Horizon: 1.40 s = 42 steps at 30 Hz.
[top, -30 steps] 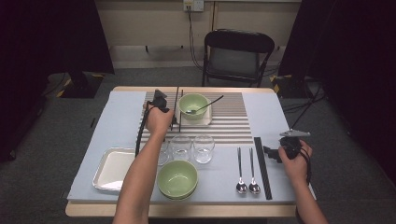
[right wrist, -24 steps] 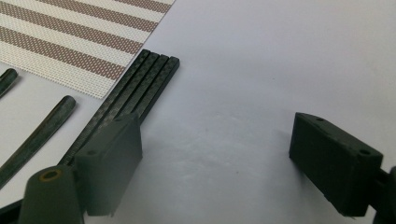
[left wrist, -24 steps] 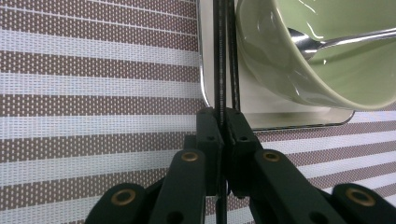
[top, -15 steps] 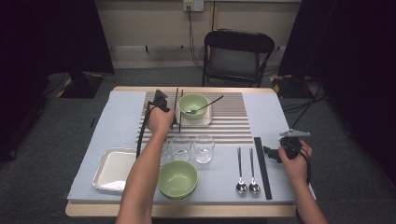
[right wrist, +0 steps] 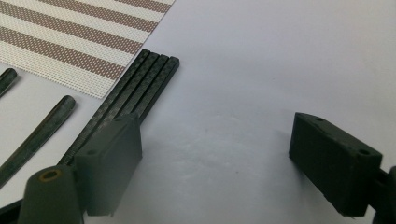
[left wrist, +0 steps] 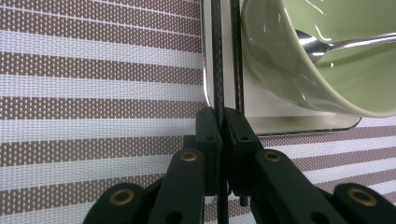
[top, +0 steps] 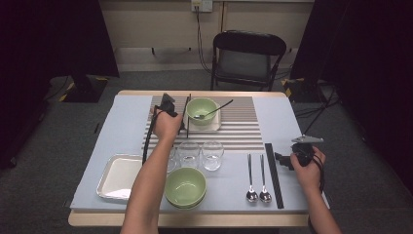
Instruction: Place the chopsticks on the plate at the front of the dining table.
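Observation:
My left gripper is over the striped placemat, shut on a thin black chopstick. A second chopstick runs right beside it and passes under one jaw. Both lie along the left edge of a small steel tray that carries a green bowl with a spoon in it. My right gripper rests low at the table's right side, open and holding nothing, just right of a bundle of black chopsticks.
Two spoons lie left of the chopstick bundle. Clear glasses stand mid-table, stacked green bowls near the front edge, and a steel tray at front left. A chair stands beyond the table.

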Each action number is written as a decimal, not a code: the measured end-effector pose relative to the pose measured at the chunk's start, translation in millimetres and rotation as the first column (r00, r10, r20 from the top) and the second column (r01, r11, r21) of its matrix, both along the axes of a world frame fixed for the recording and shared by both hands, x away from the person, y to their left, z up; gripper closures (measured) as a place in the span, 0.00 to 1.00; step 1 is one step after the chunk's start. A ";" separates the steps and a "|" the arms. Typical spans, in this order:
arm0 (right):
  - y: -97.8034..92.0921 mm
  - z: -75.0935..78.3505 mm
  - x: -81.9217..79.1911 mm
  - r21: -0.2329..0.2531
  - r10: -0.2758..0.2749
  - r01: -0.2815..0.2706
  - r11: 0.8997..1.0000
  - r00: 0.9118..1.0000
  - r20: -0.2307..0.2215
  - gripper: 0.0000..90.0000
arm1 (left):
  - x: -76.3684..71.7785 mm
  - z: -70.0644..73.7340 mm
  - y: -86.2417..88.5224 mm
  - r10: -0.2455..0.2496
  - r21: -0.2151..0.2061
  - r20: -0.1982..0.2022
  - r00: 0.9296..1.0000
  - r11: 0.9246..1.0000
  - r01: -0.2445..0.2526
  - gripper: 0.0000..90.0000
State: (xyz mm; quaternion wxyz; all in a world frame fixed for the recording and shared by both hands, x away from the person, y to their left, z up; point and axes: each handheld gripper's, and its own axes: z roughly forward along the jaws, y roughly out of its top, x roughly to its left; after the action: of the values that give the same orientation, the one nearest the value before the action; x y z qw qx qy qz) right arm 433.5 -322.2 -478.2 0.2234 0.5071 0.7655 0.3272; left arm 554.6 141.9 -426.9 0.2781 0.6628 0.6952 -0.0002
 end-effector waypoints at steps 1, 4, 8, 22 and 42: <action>0.0 0.0 0.0 0.000 0.000 0.000 1.000 1.000 0.000 0.18 | 0.4 0.0 0.3 0.001 -0.005 -0.003 1.000 1.000 -0.001 0.95; 0.0 0.0 0.0 0.000 0.000 0.000 1.000 1.000 0.000 0.18 | 1.0 -0.3 0.4 0.005 -0.008 -0.004 1.000 1.000 -0.005 0.95; -0.1 0.0 0.1 -0.001 0.001 -0.001 1.000 1.000 0.000 0.18 | 1.9 0.6 0.2 0.006 -0.002 0.002 1.000 1.000 -0.006 0.95; -0.1 0.0 0.0 -0.001 0.001 -0.001 1.000 1.000 0.000 0.18 | 5.2 0.1 -7.3 -0.034 0.045 -0.036 0.999 0.998 0.035 0.93; 0.1 0.0 -0.1 -0.002 -0.001 0.001 1.000 1.000 0.001 0.18 | 8.6 -1.3 -5.6 -0.030 0.023 -0.044 0.999 0.999 0.031 0.96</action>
State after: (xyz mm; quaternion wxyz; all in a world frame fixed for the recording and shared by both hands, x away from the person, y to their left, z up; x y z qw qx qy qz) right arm 433.4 -322.1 -478.2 0.2245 0.5070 0.7654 0.3266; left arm 563.2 136.3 -428.2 0.2550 0.6765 0.6908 -0.0109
